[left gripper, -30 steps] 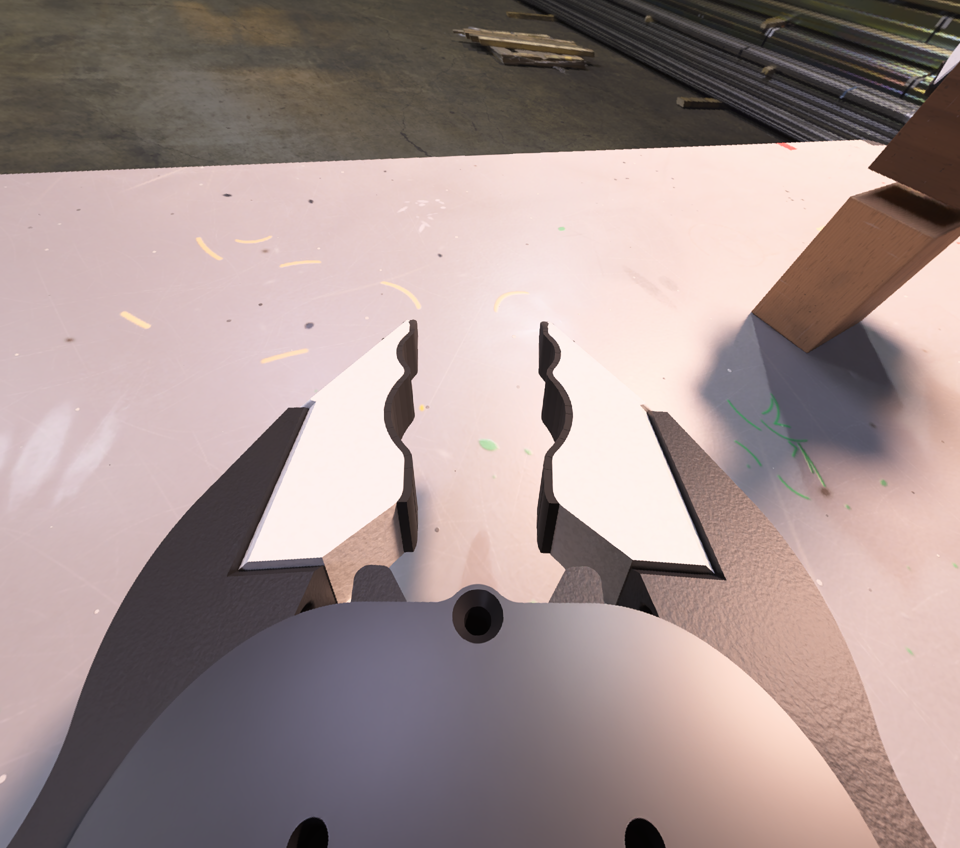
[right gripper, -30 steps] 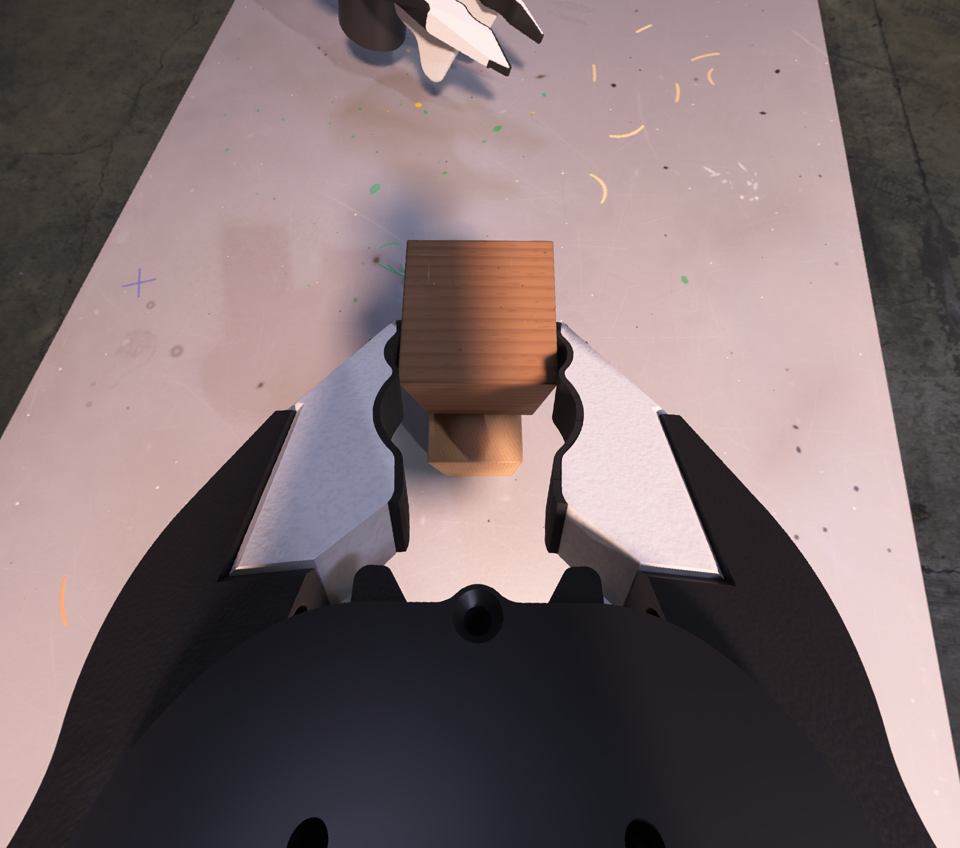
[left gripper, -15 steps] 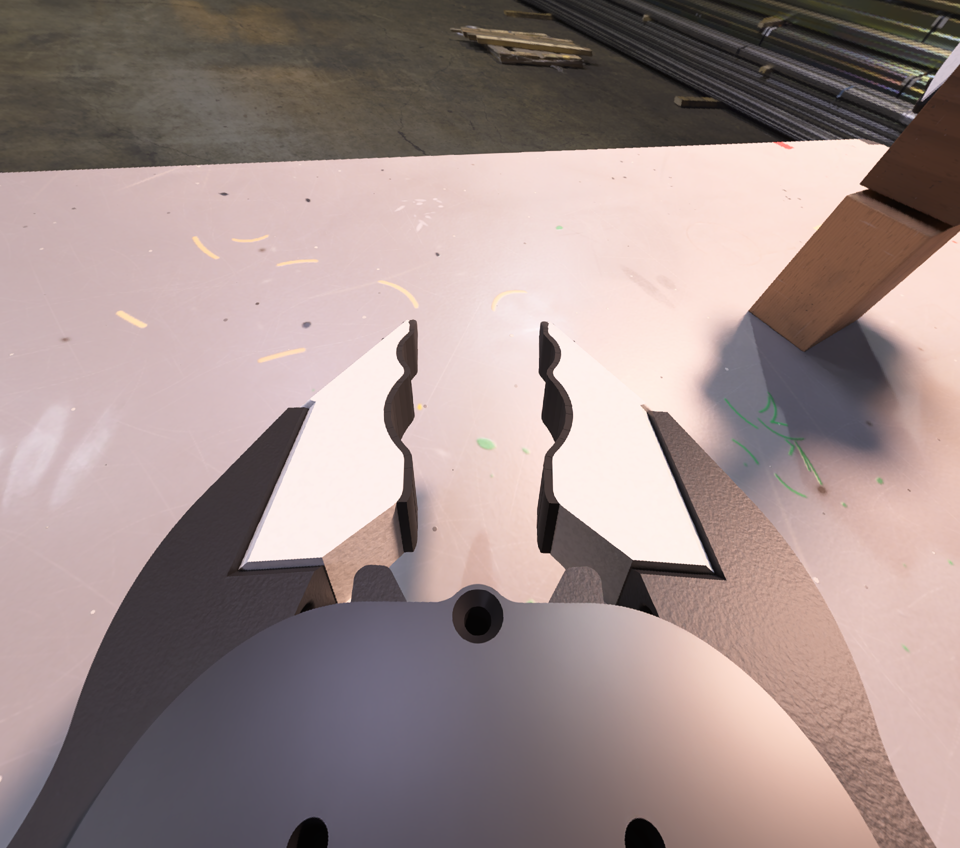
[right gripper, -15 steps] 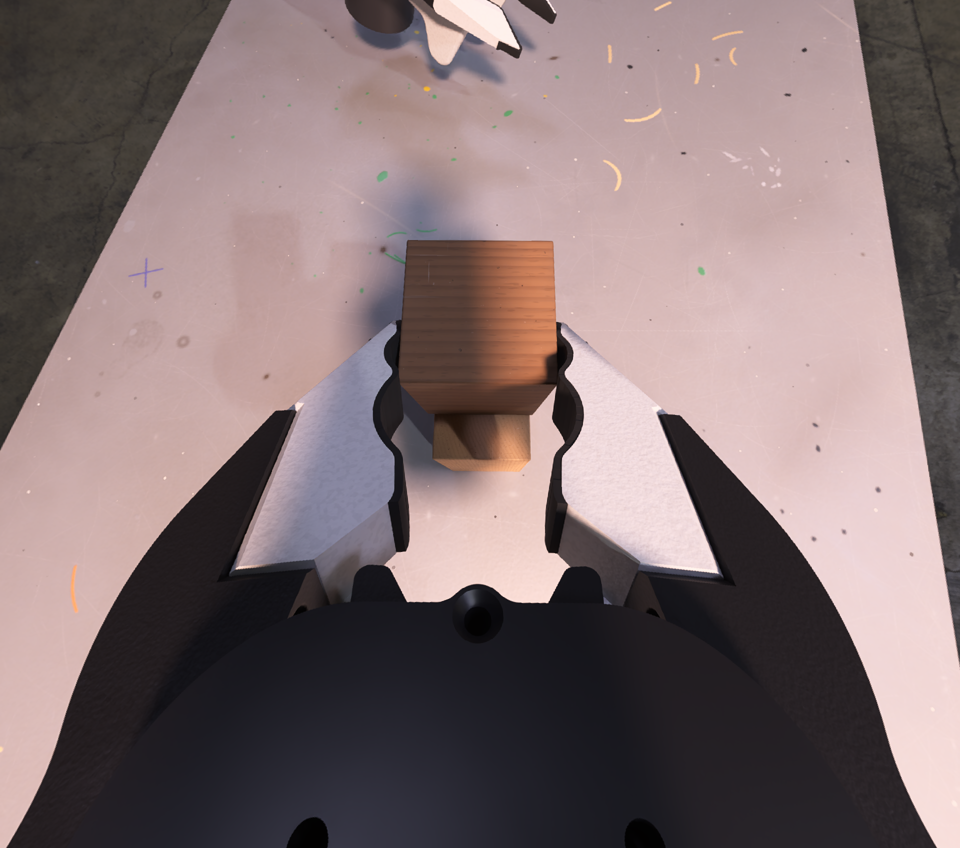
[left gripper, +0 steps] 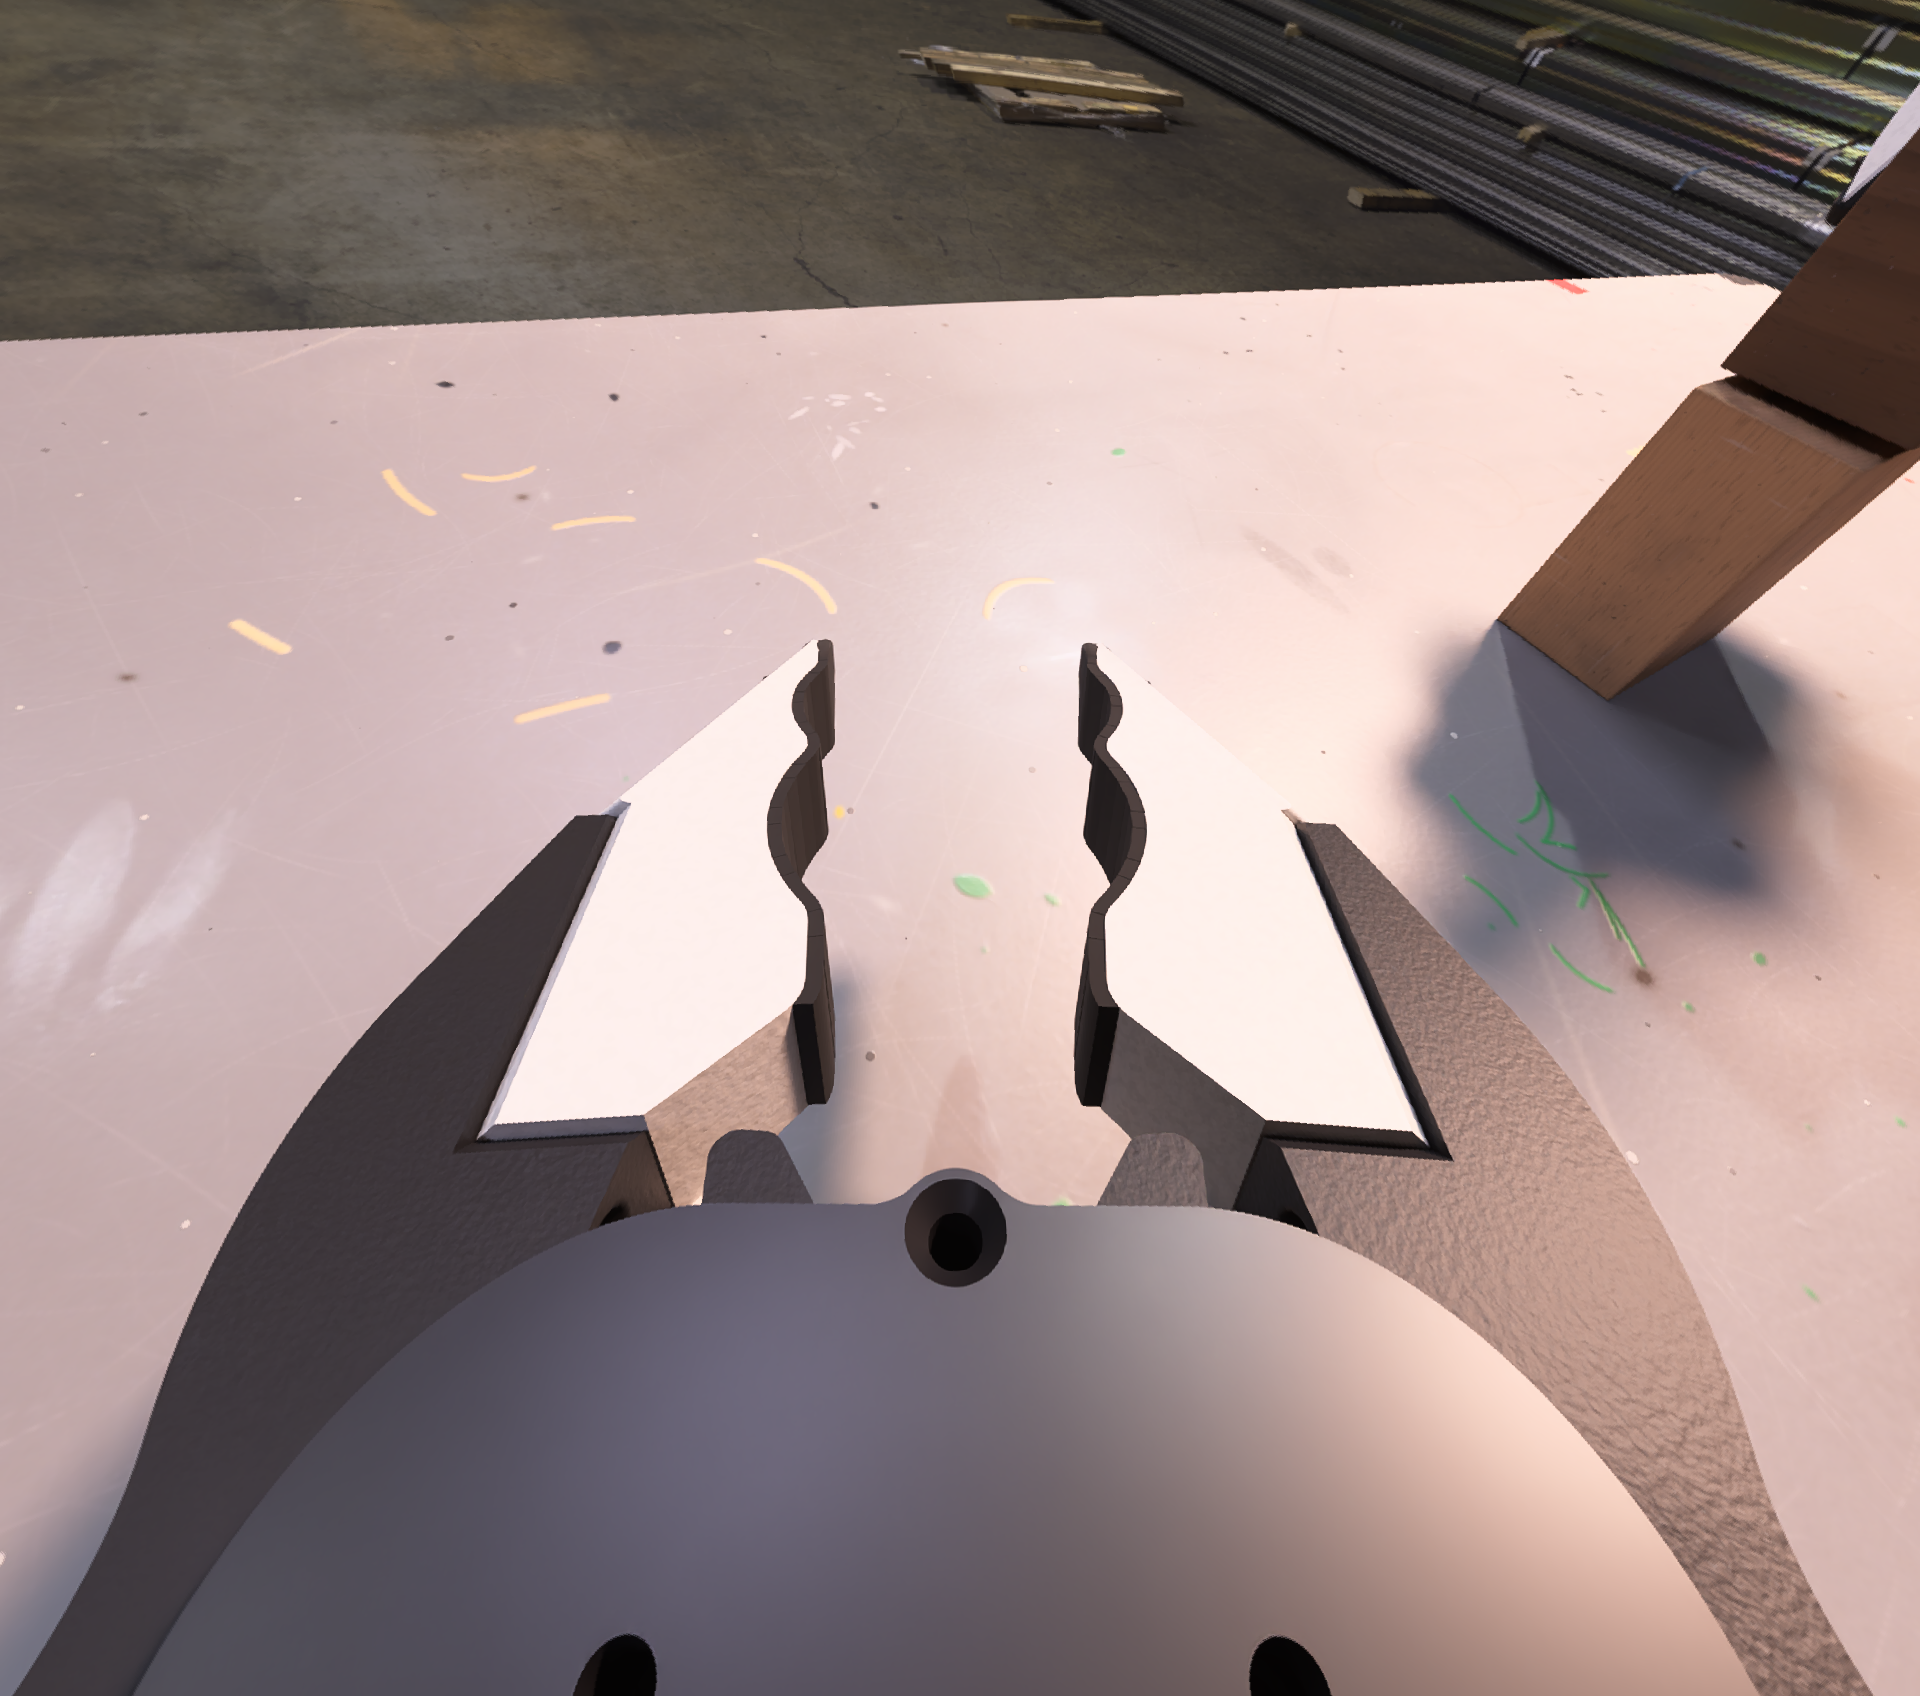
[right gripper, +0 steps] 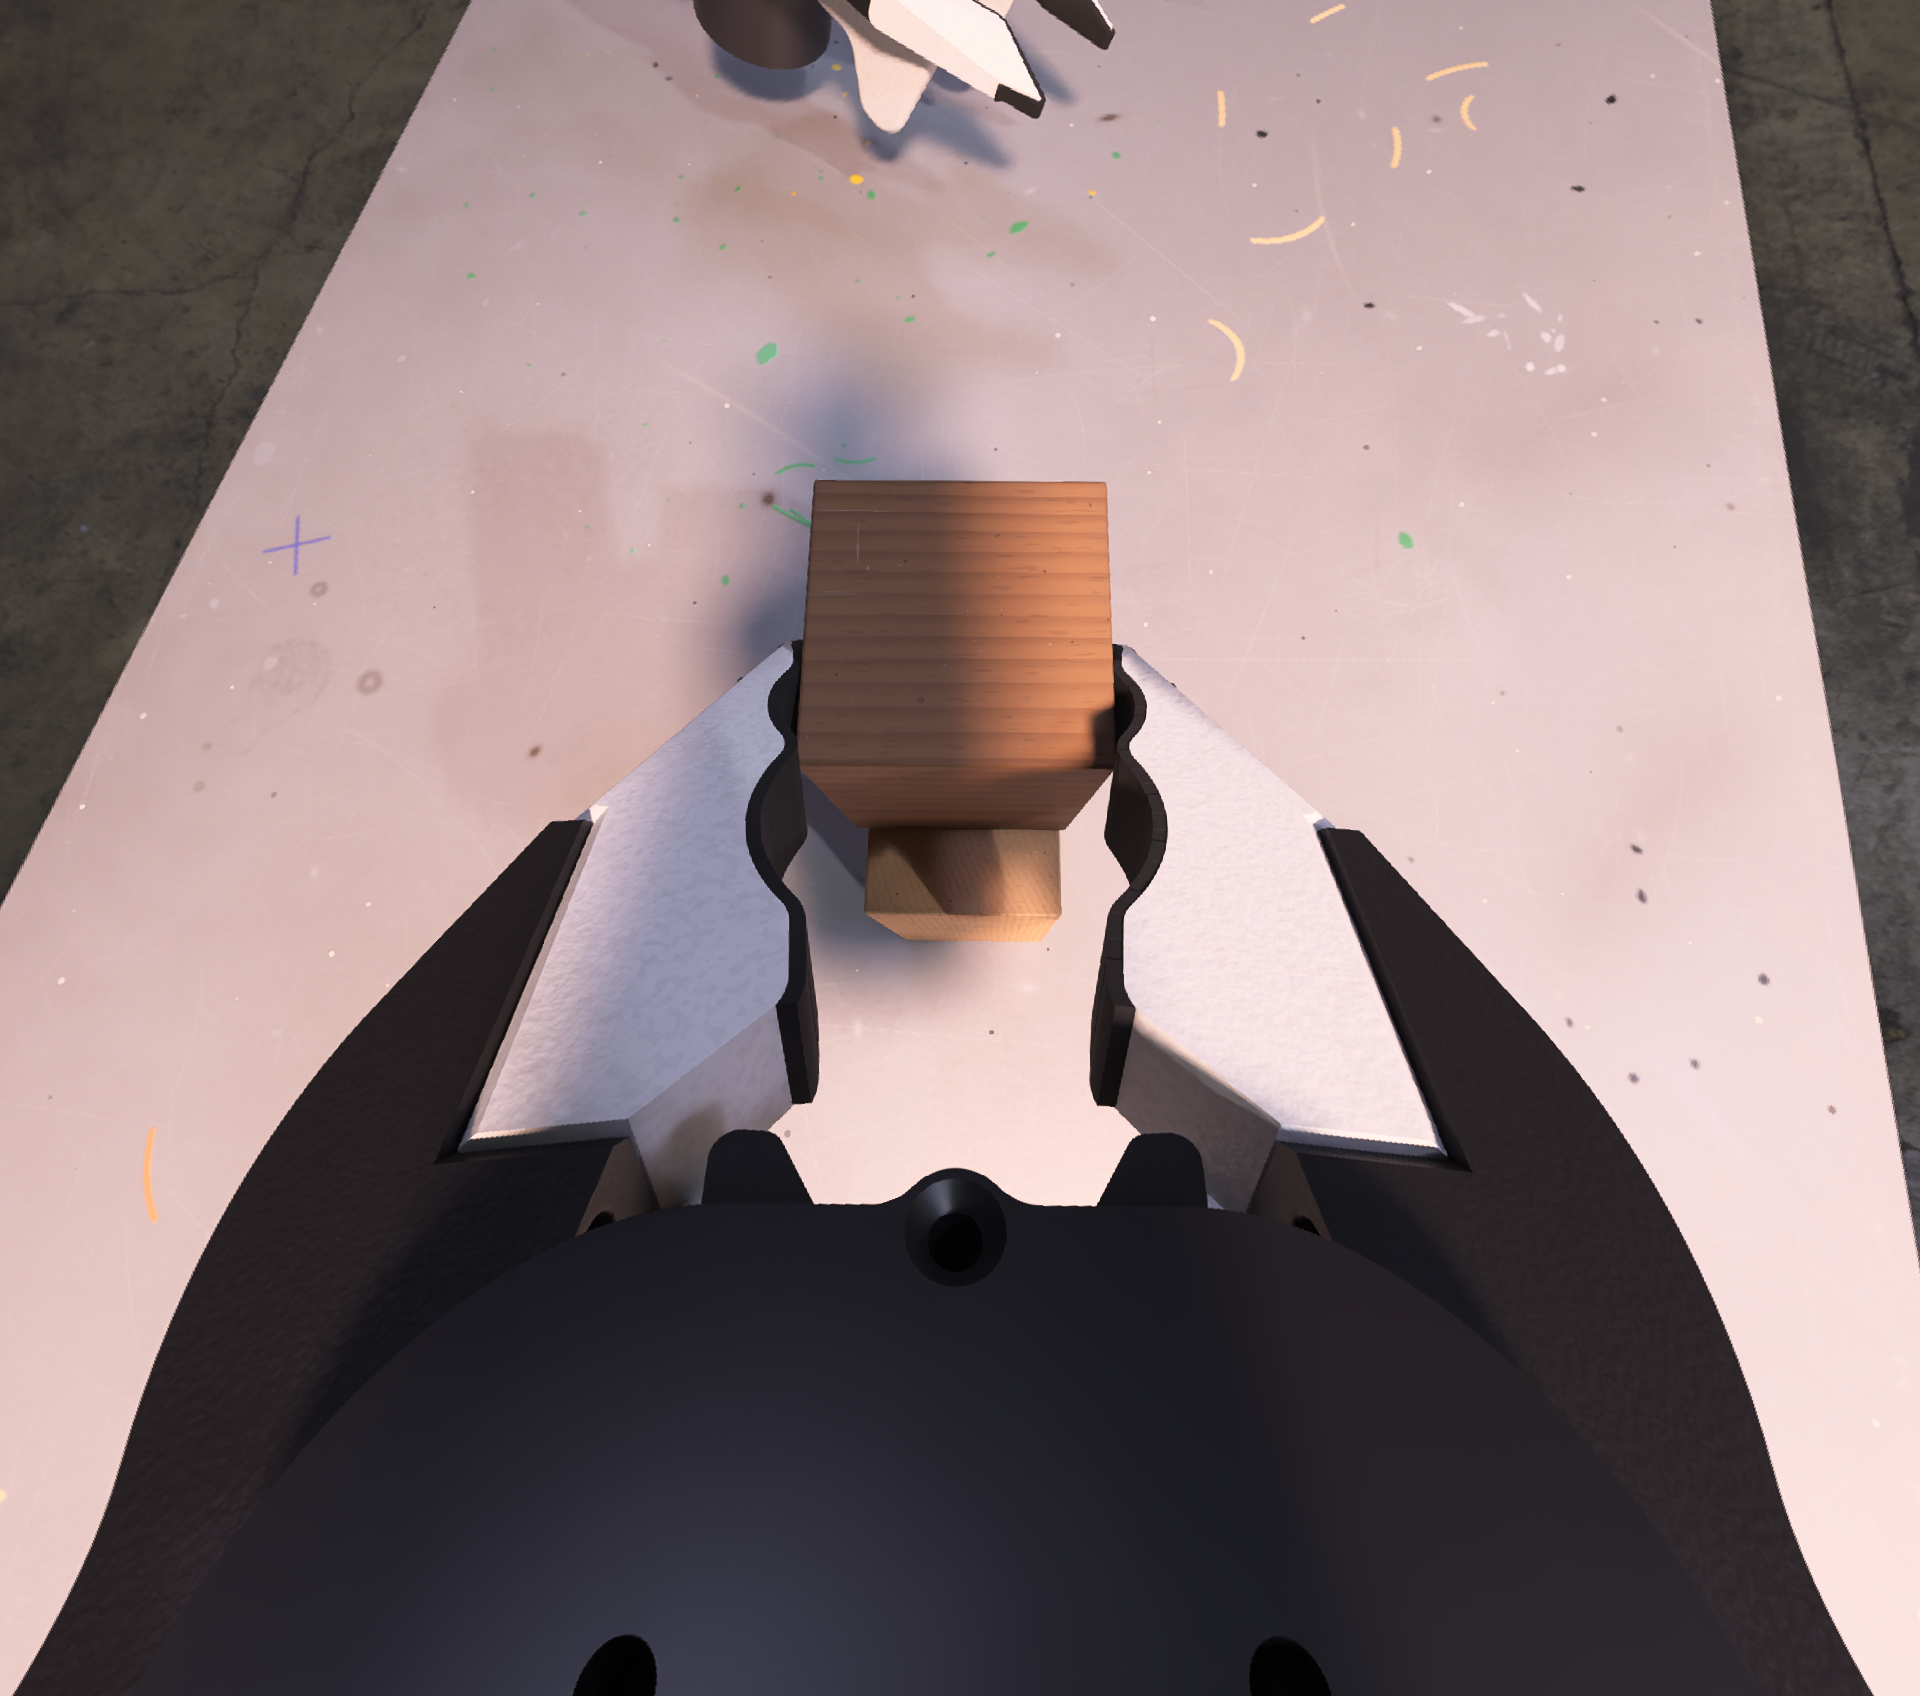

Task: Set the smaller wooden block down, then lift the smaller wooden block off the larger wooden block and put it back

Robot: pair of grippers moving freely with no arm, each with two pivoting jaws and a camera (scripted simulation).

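Left claw (left gripper: pixel 956 659): lower centre of the left wrist view, fingers apart with a clear gap between them, nothing held; also seen at the upper centre of the right wrist view (right gripper: pixel 1060 72), tips angled down and to the right.
Right claw (right gripper: pixel 956 670): lower centre of its view, fingertips (right gripper: pixel 774 690) pressed on both sides of a block (right gripper: pixel 956 638).
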